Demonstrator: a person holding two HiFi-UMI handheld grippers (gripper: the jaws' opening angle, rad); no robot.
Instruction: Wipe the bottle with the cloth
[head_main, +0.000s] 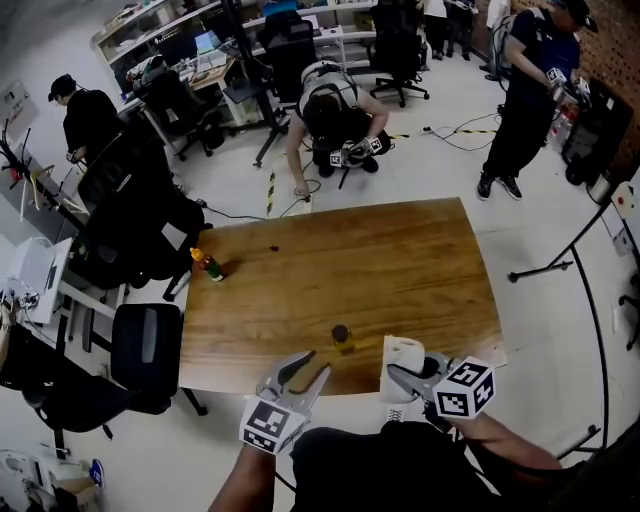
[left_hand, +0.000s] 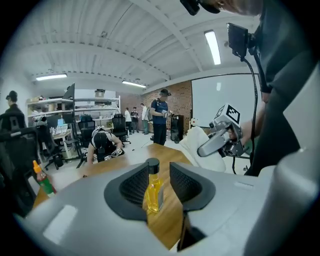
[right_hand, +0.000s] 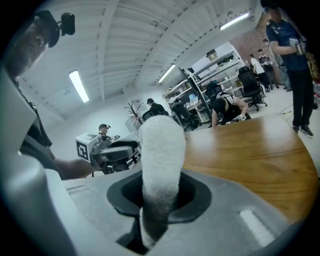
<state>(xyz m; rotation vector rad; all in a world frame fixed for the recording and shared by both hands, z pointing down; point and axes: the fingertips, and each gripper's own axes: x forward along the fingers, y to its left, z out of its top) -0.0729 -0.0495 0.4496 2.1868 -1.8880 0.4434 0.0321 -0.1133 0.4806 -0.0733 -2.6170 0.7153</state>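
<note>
down at the bottom edge of the head view, the left gripper (head_main: 316, 364) sits low centre, its jaws standing partly apart with nothing gripped. look along it in the left gripper view and the bottle (left_hand: 153, 187) lines up in the gap between the two dark pads, daylight on either side, no contact. that bottle is a small one, yellow liquid, dark cap, standing upright on the wooden table (head_main: 400, 270) close to the near edge, lower centre of the head view, just ahead of the left jaw tips.

over to the right gripper (head_main: 398, 375), lower right of centre: it is clamped tight on the white cloth (head_main: 402, 358). in the right gripper view the fluffy cloth rises straight up out of the closed jaws and fills the middle of the frame. cloth and bottle sit near each other but apart.

far left corner of the table, a sauce bottle (head_main: 208, 265) with an orange cap stands alone. beyond the far edge a person (head_main: 335, 120) crouches on the floor, top centre. a black office chair (head_main: 148, 345) waits off the table's left side.
</note>
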